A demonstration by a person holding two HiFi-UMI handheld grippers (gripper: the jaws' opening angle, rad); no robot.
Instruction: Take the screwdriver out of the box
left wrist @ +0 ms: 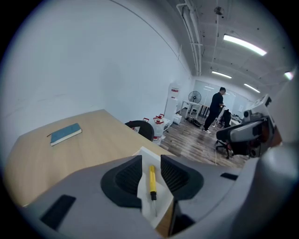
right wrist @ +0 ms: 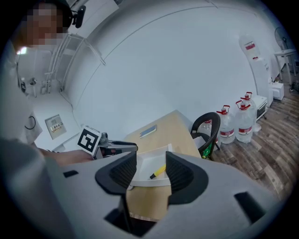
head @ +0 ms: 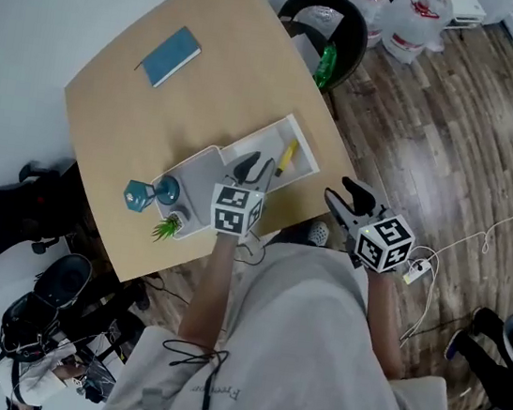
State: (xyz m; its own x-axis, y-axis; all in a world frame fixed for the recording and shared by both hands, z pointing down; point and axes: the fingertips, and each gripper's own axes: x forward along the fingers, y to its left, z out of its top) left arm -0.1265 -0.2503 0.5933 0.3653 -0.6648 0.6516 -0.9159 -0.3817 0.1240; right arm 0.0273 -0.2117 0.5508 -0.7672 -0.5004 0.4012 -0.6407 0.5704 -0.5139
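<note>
Two grippers are in play, and neither is clamped on anything.

Starting at the left of the table [head: 106, 131], a blue book [head: 171, 55] is lying flat. Nearer the front edge there's a teal vase [head: 139, 195] with a bit of green plant [head: 166, 227] beside it (none of that matters for the job).

Next comes the left gripper [head: 255, 167], held over the near end of the white box [head: 305, 142]. Its jaws are apart with nothing between the pads. In its own view the screwdriver [left wrist: 152, 179] is framed right in the gap. It's lying flat on the box floor, yellow handle pointing away and metal tip toward the gripper.

Further right, the right gripper [head: 350, 199] is held off the table edge, over the wooden floor. Its jaws are spread too, with nothing in them, and they're aimed back at the box.

So this looks like the line-up stage: the screwdriver hasn't been touched and is fully inside the box. The left gripper seems best placed. It would need to be lowered between the box walls so the handle is straddled. The handle is probably an easier grab than the thin shaft. Then the jaws get squeezed shut and the tool lifted straight up clear of the rim.
</note>
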